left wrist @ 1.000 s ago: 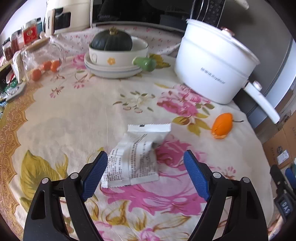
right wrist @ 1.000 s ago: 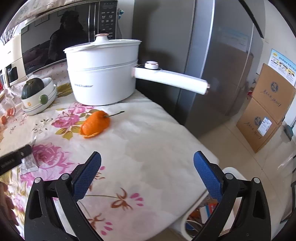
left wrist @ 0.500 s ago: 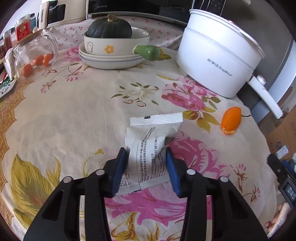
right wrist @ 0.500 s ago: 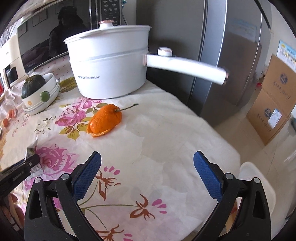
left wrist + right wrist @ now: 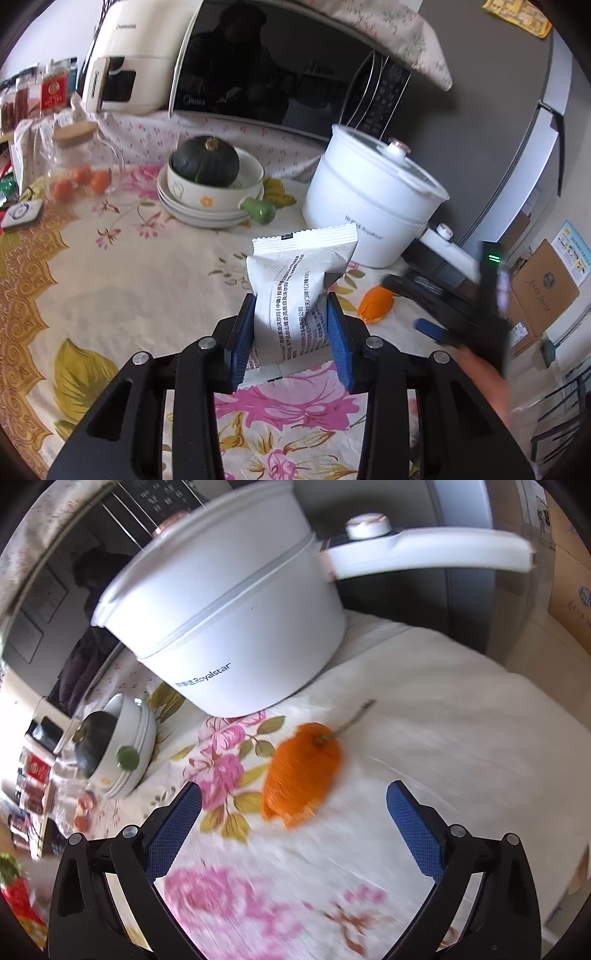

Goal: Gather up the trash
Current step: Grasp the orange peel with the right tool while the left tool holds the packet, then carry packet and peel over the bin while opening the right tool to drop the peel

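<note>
Now my left gripper (image 5: 291,328) pinches one white printed snack wrapper (image 5: 295,291) between its two blue pads (image 5: 242,336), at the lower centre of the left wrist view; the jaws have just been closing on it, and its crimped top edge stands up above them, clear of the floral tablecloth (image 5: 122,280). To the right of the wrapper one piece of orange peel (image 5: 376,304) lies on the cloth, and at the right edge my right gripper (image 5: 428,326) shows, blurred. Behind the wrapper stands one white electric pot (image 5: 373,206), with a dark green squash (image 5: 205,160) in a bowl on stacked plates at centre left, a glass jar (image 5: 79,166) holding three small orange fruits at far left, and one microwave (image 5: 273,66) across the top.

In the right wrist view, my right gripper (image 5: 293,823) is spread wide with nothing between its two pads. The single orange peel (image 5: 301,773), stalk attached, lies on the cloth just beyond them, centre frame, with the pot (image 5: 236,627) above it.
</note>
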`<state>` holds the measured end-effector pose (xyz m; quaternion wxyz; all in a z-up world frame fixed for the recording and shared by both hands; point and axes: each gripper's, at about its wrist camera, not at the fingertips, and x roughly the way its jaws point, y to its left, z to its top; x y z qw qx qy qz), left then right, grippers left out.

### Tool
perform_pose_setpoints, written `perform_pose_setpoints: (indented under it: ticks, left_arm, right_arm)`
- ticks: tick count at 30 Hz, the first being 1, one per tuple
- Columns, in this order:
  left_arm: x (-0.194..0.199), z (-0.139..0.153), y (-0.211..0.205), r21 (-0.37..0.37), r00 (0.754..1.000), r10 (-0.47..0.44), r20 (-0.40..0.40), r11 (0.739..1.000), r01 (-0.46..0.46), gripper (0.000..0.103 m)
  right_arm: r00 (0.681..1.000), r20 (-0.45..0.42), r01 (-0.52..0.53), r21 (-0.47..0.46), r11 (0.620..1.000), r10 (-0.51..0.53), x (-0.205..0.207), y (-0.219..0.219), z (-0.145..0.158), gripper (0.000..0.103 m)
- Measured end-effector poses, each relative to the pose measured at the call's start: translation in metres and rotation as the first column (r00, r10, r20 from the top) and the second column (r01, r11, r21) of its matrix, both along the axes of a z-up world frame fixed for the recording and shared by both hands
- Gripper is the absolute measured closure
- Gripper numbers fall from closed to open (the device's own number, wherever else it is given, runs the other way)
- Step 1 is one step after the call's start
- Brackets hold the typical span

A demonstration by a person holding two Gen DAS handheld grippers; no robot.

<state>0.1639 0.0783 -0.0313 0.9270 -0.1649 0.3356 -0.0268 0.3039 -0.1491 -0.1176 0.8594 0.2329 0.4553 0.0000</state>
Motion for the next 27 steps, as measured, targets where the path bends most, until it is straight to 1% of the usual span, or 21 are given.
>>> perform_pose_setpoints:
  ticks: [2,4,5,6,7,8,9,11,13,14,19,22,27]
  left_arm:
    - [-0.002,0.002,0.003,-0.009,1.0,-0.003,0.001,1.0,0.003,0.065]
    - [-0.002,0.0,0.006,-0.017,1.0,0.001,-0.009,1.0,-0.001,0.065]
    - [-0.001,-0.002,0.008,-0.024,1.0,0.003,-0.019,1.0,-0.003,0.065]
    - [0.0,-0.005,0.011,-0.034,0.999,0.004,-0.033,0.999,-0.005,0.065]
    - [0.0,-0.008,0.013,-0.047,0.999,0.006,-0.046,0.999,-0.008,0.065]
    - [0.001,-0.012,0.016,-0.06,0.998,0.007,-0.055,0.998,-0.01,0.065]
    - [0.003,-0.015,0.019,-0.083,0.997,0.007,-0.071,0.997,-0.013,0.065]
    - [0.003,-0.019,0.023,-0.11,0.996,0.014,-0.087,0.994,-0.024,0.065]
    - [0.004,-0.022,0.028,-0.126,0.995,0.029,-0.098,0.991,-0.042,0.065]
    - [0.003,-0.022,0.03,-0.126,0.994,0.042,-0.1,0.991,-0.054,0.065]
    - [-0.003,-0.018,0.038,-0.131,0.994,0.077,-0.081,0.988,-0.087,0.065]
    - [-0.007,-0.014,0.04,-0.132,0.994,0.086,-0.068,0.987,-0.094,0.065]
    - [-0.013,-0.008,0.038,-0.132,0.995,0.085,-0.049,0.987,-0.091,0.065]
  right_arm:
    - [0.999,-0.031,0.04,-0.027,0.999,-0.041,0.011,0.003,-0.009,0.007]
    - [0.997,-0.052,0.053,-0.047,0.997,-0.055,0.016,0.003,-0.017,0.009]
    - [0.997,-0.062,0.052,-0.056,0.997,-0.056,0.018,0.003,-0.02,0.016]
    - [0.997,-0.058,0.044,-0.079,0.996,-0.049,0.018,0.005,-0.022,0.02]
    - [0.998,-0.044,0.033,-0.106,0.994,-0.038,0.018,0.008,-0.021,0.03]
    - [0.999,-0.051,0.003,-0.112,0.994,-0.008,0.019,0.011,-0.023,0.05]
    - [0.999,-0.043,-0.005,-0.119,0.993,0.0,0.017,0.012,-0.022,0.053]
    - [0.999,-0.035,-0.034,-0.102,0.994,0.031,0.013,0.014,-0.023,0.069]
    - [0.998,-0.028,-0.065,-0.1,0.993,0.062,0.008,0.017,-0.023,0.077]
    - [0.996,-0.014,-0.088,-0.11,0.99,0.087,0.003,0.021,-0.021,0.079]
    - [0.982,0.042,-0.176,-0.176,0.969,0.186,-0.02,0.04,-0.006,0.081]
    - [0.966,0.093,-0.216,-0.215,0.952,0.241,-0.04,0.051,0.014,0.081]
    - [0.942,0.184,-0.237,-0.235,0.943,0.282,-0.072,0.048,0.048,0.081]
